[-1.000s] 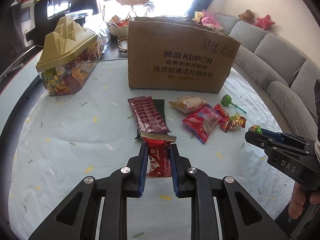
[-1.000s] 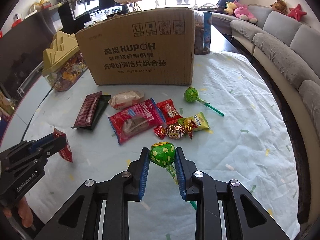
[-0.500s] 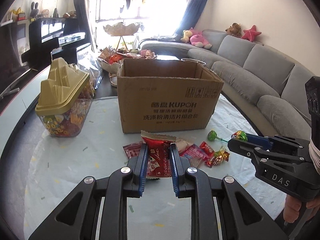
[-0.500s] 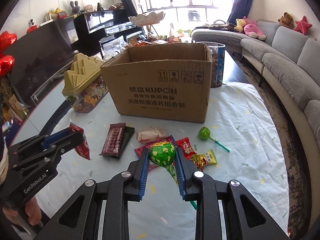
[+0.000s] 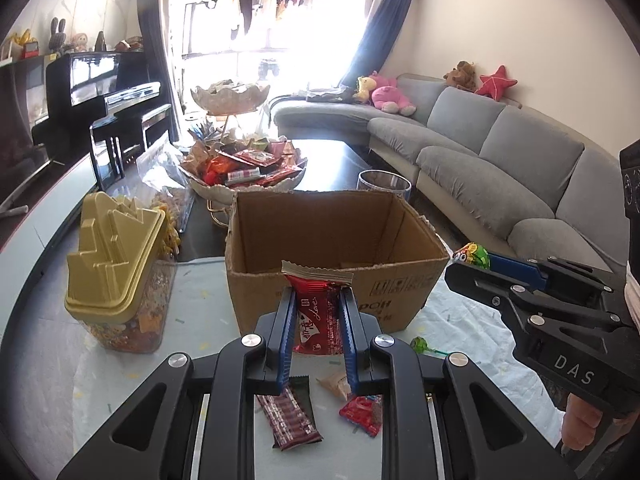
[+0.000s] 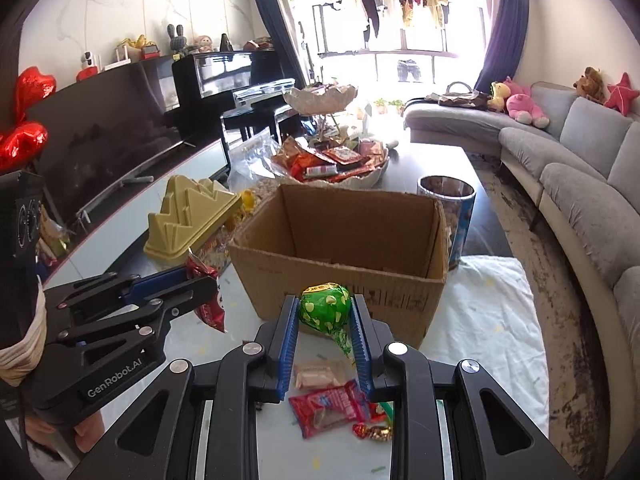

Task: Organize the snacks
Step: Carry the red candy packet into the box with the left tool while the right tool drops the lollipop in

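Both claws loaded: your left claw (image 5: 316,322) clamps the red snack packet (image 5: 316,316), your right claw (image 6: 325,318) pinches the green lollipop (image 6: 326,306). The open cardboard box (image 5: 336,236) sits dead ahead, just beyond both. Left's packet stands upright, nearer the rim.

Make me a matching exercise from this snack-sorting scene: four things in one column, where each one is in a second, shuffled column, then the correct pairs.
Things:
1. red foil snack packet
2. green-wrapped lollipop
3. brown open cardboard box
4. clear candy jar with gold stepped lid

Places:
A. standing on the table left of the box
B. between the left gripper's fingers
C. between the right gripper's fingers
D. on the table past both grippers, top open

Pairs: 1-B, 2-C, 3-D, 4-A
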Demonstrator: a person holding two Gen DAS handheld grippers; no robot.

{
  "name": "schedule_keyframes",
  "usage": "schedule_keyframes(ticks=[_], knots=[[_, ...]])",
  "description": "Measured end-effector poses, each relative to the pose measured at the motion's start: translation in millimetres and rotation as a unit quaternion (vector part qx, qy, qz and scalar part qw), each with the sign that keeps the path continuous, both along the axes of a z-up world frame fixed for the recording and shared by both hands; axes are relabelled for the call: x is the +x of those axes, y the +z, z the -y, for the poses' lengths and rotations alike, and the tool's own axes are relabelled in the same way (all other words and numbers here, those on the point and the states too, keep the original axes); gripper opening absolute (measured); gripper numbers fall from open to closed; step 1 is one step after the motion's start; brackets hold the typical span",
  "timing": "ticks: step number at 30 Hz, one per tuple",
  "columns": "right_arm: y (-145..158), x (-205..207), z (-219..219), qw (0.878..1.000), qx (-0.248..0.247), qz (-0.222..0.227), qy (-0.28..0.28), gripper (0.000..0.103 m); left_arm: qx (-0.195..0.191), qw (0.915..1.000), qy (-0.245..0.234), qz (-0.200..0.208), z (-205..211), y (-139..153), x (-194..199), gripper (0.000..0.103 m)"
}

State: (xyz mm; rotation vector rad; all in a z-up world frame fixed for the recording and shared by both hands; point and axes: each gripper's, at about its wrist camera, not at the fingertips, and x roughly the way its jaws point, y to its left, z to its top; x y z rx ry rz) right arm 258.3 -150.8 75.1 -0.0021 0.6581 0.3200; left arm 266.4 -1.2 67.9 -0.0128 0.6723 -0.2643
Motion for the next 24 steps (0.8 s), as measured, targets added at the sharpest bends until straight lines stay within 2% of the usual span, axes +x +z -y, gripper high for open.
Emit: schedule_keyframes(ticks=[5,11,24], knots=[[13.4,23.5,2.1,1.0,0.009,0.008,-0.001,0.027,0.01,0.9999,0.0,0.004,0.3,12.6,24.6,0.022],[15.1,54.3,1.7,1.0,0.009,0.01,-0.006,0.027,0.019,0.9998,0.003,0.003,0.6,16.9,53.9,0.022],[10.1,117.9,2.9,1.0,0.02,-0.005,-0.003,0.027,0.02,0.9997,0.001,-0.013,1.5,7.7,113.8,0.022]])
